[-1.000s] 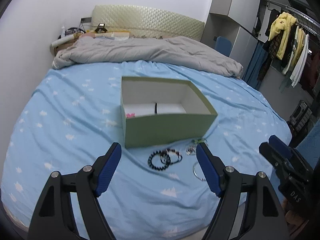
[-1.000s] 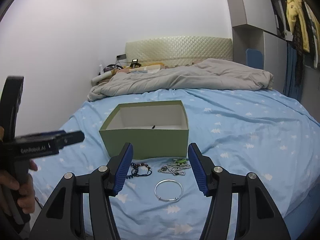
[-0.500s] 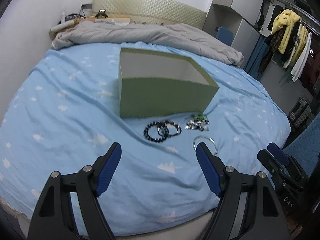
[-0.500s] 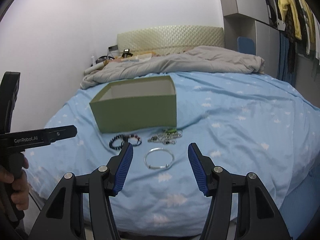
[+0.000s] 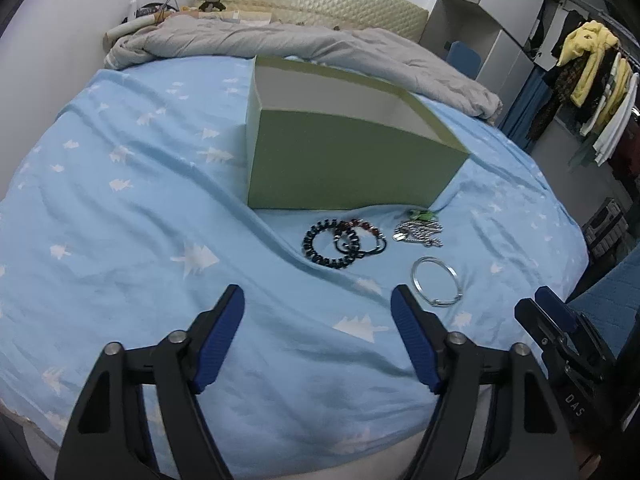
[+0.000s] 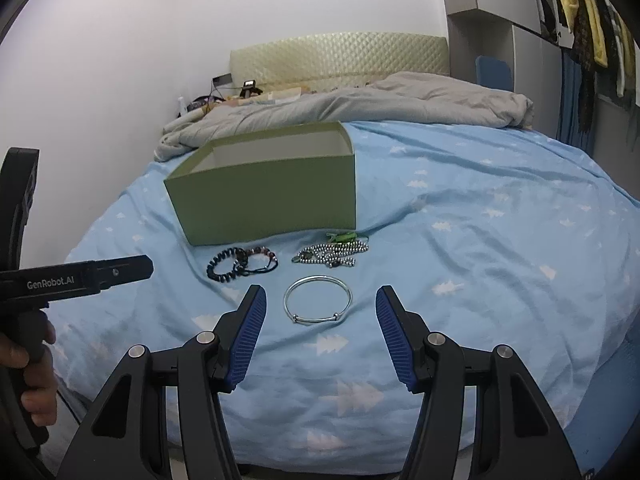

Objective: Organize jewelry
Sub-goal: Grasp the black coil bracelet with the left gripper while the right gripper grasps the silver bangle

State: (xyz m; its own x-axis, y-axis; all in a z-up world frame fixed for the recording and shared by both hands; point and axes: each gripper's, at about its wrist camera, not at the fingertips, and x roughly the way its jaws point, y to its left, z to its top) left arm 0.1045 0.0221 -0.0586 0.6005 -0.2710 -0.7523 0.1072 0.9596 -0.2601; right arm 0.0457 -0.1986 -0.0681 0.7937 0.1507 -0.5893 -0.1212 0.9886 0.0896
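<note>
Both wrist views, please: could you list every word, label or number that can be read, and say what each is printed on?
"GenRobot.AI": white print on the side of the left gripper, seen in the right wrist view.
"DAS": pale letters on the body of the right gripper, at the left wrist view's edge; any further letters are cut off.
No print shows on the green box.

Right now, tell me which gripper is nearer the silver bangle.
Right. The right gripper is open with the silver bangle lying just ahead, centred between its fingers. The left gripper is also open but sits off to the bangle's left, aimed at the beaded bracelets.
</note>
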